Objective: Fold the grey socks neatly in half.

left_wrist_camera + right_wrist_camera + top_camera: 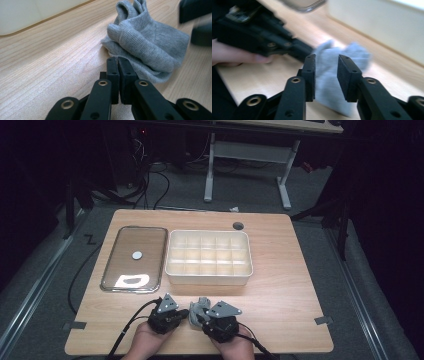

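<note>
Wooden table [280,285] in a dim room, with a grey sock [198,309] near its front edge between two hand-held grippers.

From the left: a clear lid [134,258] lies flat, and just beside it stands a cream divided box [208,257]. Nearer the person, the left gripper [117,60] has its jaws pressed together with nothing between them, tips at the sock's edge. The sock [147,46] lies crumpled on the wood. The right gripper [326,66] has its jaws parted, the sock [329,75] between them; whether the pads touch it I cannot tell.
</note>
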Tool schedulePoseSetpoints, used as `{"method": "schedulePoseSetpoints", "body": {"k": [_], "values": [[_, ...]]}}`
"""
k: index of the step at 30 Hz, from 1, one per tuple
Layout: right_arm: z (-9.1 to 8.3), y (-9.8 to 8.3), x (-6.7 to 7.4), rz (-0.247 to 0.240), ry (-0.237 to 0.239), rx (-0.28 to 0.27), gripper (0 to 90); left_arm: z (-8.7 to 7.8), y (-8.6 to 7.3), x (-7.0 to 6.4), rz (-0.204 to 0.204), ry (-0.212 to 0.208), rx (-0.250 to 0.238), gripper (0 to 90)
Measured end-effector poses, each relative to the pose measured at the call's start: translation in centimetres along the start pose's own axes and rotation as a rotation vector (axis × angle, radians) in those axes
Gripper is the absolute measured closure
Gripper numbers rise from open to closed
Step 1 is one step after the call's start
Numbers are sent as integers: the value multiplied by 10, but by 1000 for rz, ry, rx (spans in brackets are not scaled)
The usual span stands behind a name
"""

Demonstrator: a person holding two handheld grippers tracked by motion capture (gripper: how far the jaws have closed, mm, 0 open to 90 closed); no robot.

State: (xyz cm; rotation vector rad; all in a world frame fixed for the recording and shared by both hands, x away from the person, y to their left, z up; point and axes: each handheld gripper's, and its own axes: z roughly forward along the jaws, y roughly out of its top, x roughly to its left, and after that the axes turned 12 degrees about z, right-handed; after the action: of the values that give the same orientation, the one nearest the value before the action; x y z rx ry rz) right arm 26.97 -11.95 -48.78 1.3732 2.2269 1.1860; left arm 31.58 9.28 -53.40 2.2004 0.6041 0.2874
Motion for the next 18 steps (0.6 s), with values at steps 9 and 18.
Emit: {"method": "schedulePoseSetpoints", "body": {"k": [9, 18], "values": [[21, -16, -17, 45, -4, 61, 771, 0, 0, -2, 14, 12, -4, 879], [29, -23, -12, 24, -33, 59, 782, -21, 15, -8, 47, 109, -149, 766]]}}
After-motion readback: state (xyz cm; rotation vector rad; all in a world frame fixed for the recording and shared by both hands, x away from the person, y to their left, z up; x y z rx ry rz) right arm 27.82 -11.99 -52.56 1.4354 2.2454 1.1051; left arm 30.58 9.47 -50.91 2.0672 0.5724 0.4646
